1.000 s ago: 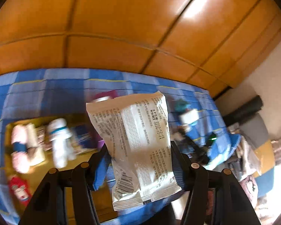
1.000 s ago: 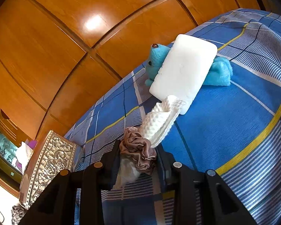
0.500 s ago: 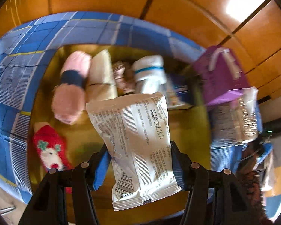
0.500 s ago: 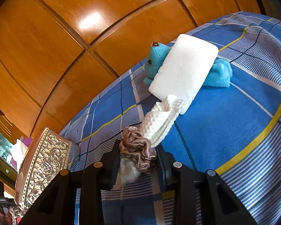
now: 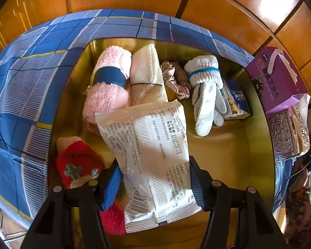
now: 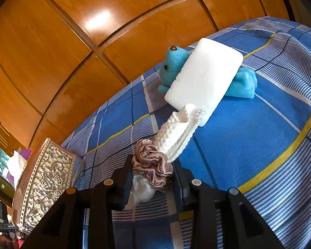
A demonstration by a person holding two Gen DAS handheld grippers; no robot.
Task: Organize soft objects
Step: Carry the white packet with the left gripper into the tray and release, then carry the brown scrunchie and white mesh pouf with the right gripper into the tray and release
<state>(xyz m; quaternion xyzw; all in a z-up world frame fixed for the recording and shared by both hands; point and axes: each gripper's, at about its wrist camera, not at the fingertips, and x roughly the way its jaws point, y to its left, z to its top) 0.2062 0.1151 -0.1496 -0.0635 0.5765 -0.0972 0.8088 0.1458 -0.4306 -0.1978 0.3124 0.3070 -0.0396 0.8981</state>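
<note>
My left gripper [image 5: 154, 178] is shut on a white printed soft packet [image 5: 149, 155] and holds it above a gold tray [image 5: 228, 151]. In the tray lie a pink rolled towel [image 5: 107, 87], a cream rolled cloth [image 5: 147, 76], a mauve scrunchie [image 5: 176, 78], white gloves [image 5: 205, 91], a small carton [image 5: 236, 101] and a red Christmas sock [image 5: 78, 164]. My right gripper [image 6: 153, 178] is shut on a mauve satin scrunchie [image 6: 153, 161] wrapped round a white waffle cloth [image 6: 178, 130], above the blue checked bedspread [image 6: 259, 137].
A white foam block [image 6: 203, 78] leans on a turquoise plush toy [image 6: 174, 62] on the bedspread. An embossed silver box [image 6: 43, 178] stands at the left; it also shows in the left wrist view [image 5: 286, 132] under a purple tissue box [image 5: 277, 78]. Wooden panels [image 6: 93, 41] rise behind.
My left gripper has swung left and down with the packet and now hangs over the gold tray, closer than before. The right gripper has barely moved.
</note>
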